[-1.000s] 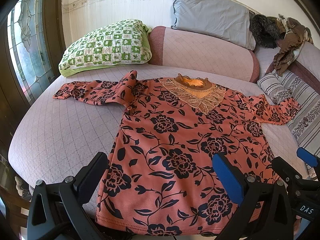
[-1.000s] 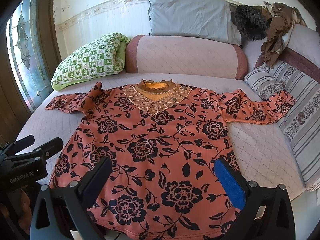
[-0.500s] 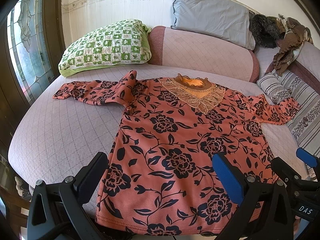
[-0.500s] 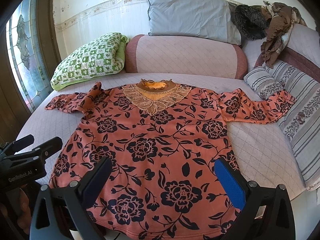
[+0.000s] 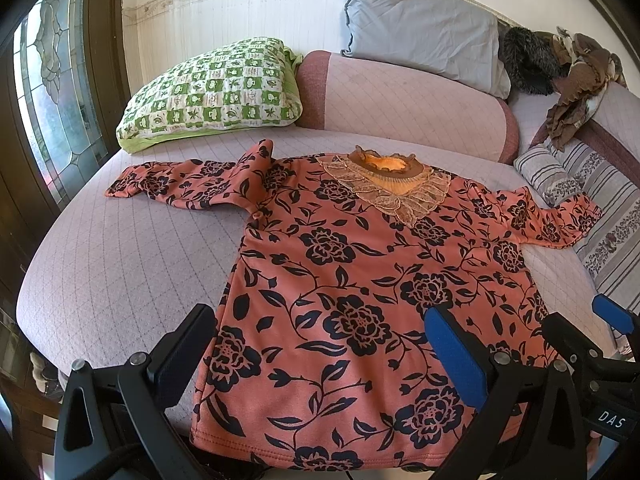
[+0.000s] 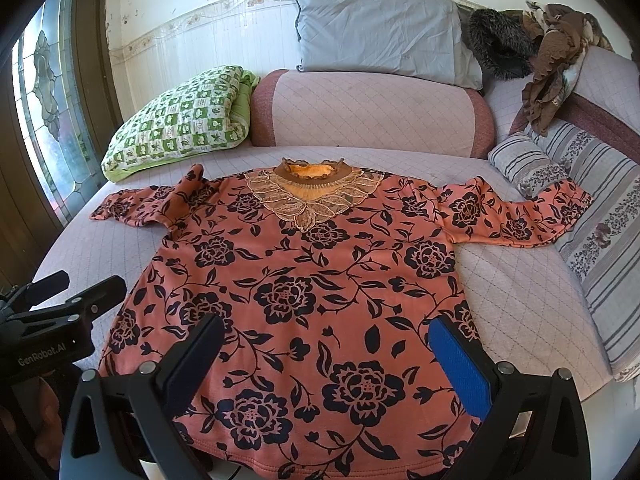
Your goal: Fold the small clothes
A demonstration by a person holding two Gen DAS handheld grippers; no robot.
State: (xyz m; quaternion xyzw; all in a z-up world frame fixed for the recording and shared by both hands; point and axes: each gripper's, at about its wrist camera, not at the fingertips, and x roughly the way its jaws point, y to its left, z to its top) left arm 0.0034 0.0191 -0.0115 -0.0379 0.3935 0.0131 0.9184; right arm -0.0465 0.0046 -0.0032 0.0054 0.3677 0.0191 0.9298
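Nothing had shifted since the earlier frames: both tools hung where they were. Spread wide and holding nothing, the left gripper (image 5: 324, 354) hovered over the near hem of the floral top (image 5: 360, 288), while the right gripper (image 6: 334, 360), likewise spread and empty, hung beside it over the same hem. Ahead, the top lay flat on the quilted bed (image 5: 120, 264), sleeves out to both sides. Bare bed lay open left of the left gripper; a striped cushion (image 6: 600, 248) crowded the right sleeve's end.
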